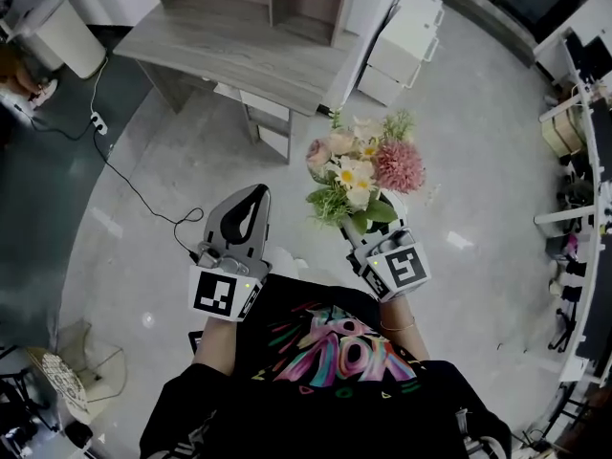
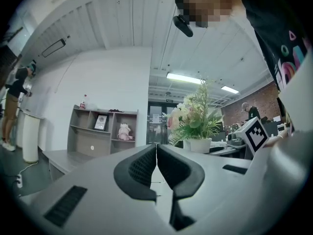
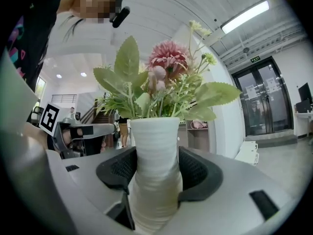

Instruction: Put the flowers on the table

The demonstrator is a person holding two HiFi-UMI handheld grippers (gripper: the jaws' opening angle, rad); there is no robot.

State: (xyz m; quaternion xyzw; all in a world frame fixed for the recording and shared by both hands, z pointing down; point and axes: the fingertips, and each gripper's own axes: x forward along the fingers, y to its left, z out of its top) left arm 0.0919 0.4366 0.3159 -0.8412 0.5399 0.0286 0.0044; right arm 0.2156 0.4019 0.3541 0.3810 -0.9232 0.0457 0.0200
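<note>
A pale grey polished floor (image 1: pixel 478 161) spread under everything, with a thin black cable (image 1: pixel 134 182) snaking across it near a grey wood-grain bench (image 1: pixel 220 51). An open grey shelf unit (image 2: pixel 103 131) stood on the bench against a plain white wall (image 2: pixel 112 72). White drawer cabinets (image 1: pixel 402 41) sat just beside it. Overhead, a long strip light (image 2: pixel 185 77) glowed on the white panelled ceiling (image 2: pixel 132 18). Dark-framed glass double doors (image 3: pixel 264 99) closed one end, and a red brick wall (image 2: pixel 261 99) showed at another side.
</note>
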